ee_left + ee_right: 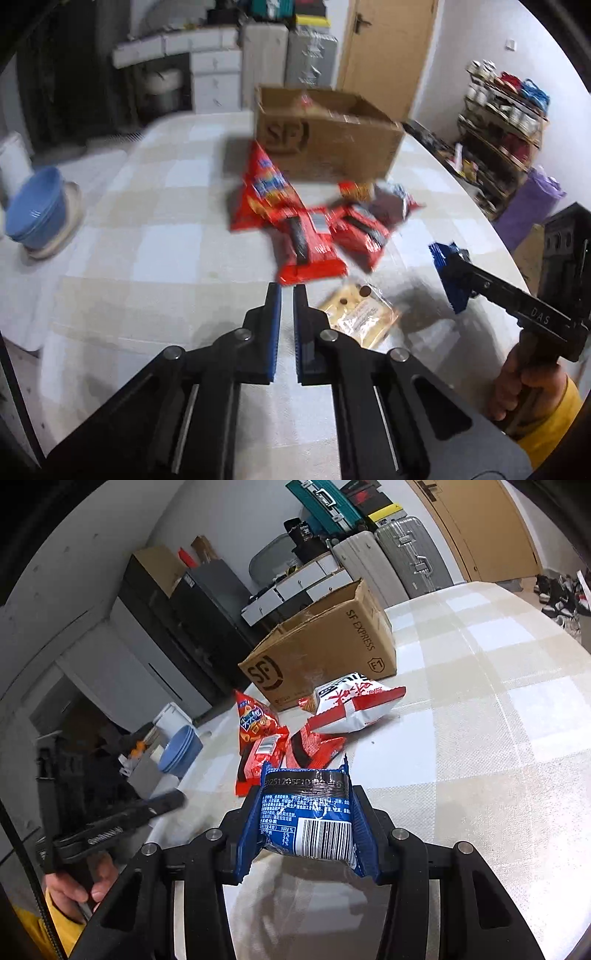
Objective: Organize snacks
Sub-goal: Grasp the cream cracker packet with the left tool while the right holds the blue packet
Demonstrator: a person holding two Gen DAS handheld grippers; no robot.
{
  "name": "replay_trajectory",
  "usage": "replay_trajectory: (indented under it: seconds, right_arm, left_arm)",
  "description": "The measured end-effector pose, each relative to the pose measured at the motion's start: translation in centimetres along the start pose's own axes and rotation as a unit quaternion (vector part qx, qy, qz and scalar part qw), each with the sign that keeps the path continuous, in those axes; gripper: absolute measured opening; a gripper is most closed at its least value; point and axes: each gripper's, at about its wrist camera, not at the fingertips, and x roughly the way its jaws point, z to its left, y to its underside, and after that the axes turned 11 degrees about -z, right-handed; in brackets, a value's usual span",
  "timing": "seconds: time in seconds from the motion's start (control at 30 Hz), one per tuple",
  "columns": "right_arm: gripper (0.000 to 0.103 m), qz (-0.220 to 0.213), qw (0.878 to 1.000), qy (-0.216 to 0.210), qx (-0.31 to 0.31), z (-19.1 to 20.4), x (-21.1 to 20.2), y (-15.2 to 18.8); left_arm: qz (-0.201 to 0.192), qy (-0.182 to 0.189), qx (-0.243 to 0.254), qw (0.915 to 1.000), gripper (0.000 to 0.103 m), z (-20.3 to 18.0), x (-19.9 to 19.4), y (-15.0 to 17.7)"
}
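An open cardboard SF box (332, 140) stands at the far side of the table, also in the right wrist view (325, 653). In front of it lie several snack packets: a red triangular bag (264, 188), red packets (314, 243), a white-and-red bag (354, 705) and a pale yellow cookie packet (360, 314). My left gripper (287, 295) is nearly shut and empty, just short of the red packets. My right gripper (308, 812) is shut on a blue packet (306, 816) held above the table; it also shows in the left wrist view (448, 269).
Stacked blue bowls (37, 210) sit on a plate at the table's left edge. The table has a checked cloth (498, 757). Suitcases (402, 557), drawers and a door stand behind; a shelf rack (506, 129) is at the right.
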Motion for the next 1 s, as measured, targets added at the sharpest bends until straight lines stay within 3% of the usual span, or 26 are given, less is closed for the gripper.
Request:
replay_trajectory:
  seconds: [0.03, 0.13, 0.2, 0.23, 0.27, 0.3, 0.37, 0.43, 0.63, 0.7, 0.8, 1.0]
  right_arm:
    - [0.047, -0.002, 1.000, 0.000, -0.007, 0.2, -0.1, 0.1]
    - [0.047, -0.004, 1.000, -0.003, -0.014, 0.4, -0.2, 0.2]
    - [0.047, -0.004, 1.000, -0.005, -0.002, 0.0, -0.1, 0.1]
    - [0.047, -0.003, 1.000, -0.005, 0.006, -0.3, -0.1, 0.1]
    - [0.047, -0.004, 1.000, -0.003, 0.012, -0.5, -0.1, 0.1]
    - [0.047, -0.005, 1.000, -0.005, 0.016, -0.6, -0.1, 0.0]
    - [0.047, -0.009, 1.000, -0.009, 0.019, -0.7, -0.3, 0.0]
    - [0.047, -0.011, 1.000, -0.015, 0.018, -0.6, -0.4, -0.1]
    - [0.047, -0.013, 0.999, -0.027, 0.024, -0.8, -0.4, -0.1]
    - [0.047, -0.015, 0.999, -0.030, 0.030, -1.0, -0.6, -0.1]
    - [0.047, -0.017, 0.998, -0.036, 0.039, -1.3, -0.7, -0.2]
    - [0.047, -0.018, 0.998, -0.040, 0.043, -1.3, -0.8, -0.2]
  left_arm:
    - [0.019, -0.004, -0.009, 0.9998, 0.002, 0.4, 0.7, 0.4]
    - [0.027, 0.016, -0.016, 0.9994, 0.004, 1.0, 0.7, 1.4]
    - [0.034, 0.034, -0.010, 0.9988, 0.017, 0.7, 0.7, 1.8]
    - [0.033, 0.044, -0.007, 0.9985, 0.033, 0.5, 0.8, 1.9]
    - [0.034, 0.055, -0.001, 0.9979, 0.058, 0.1, 0.9, 2.0]
    - [0.034, 0.066, 0.009, 0.9972, 0.067, -0.3, 1.0, 1.9]
    - [0.014, 0.079, 0.028, 0.9964, 0.072, -1.3, 1.1, 2.0]
    - [0.021, 0.095, 0.064, 0.9932, 0.078, -2.3, 1.7, 1.7]
    - [0.061, 0.110, 0.136, 0.9826, 0.077, -4.5, 4.6, 1.7]
    - [0.077, 0.109, 0.158, 0.9783, 0.067, -5.1, 5.4, 1.8]
    - [0.085, 0.114, 0.187, 0.9719, 0.063, -5.9, 5.7, 1.8]
    - [0.097, 0.128, 0.174, 0.9715, 0.058, -5.7, 5.8, 1.6]
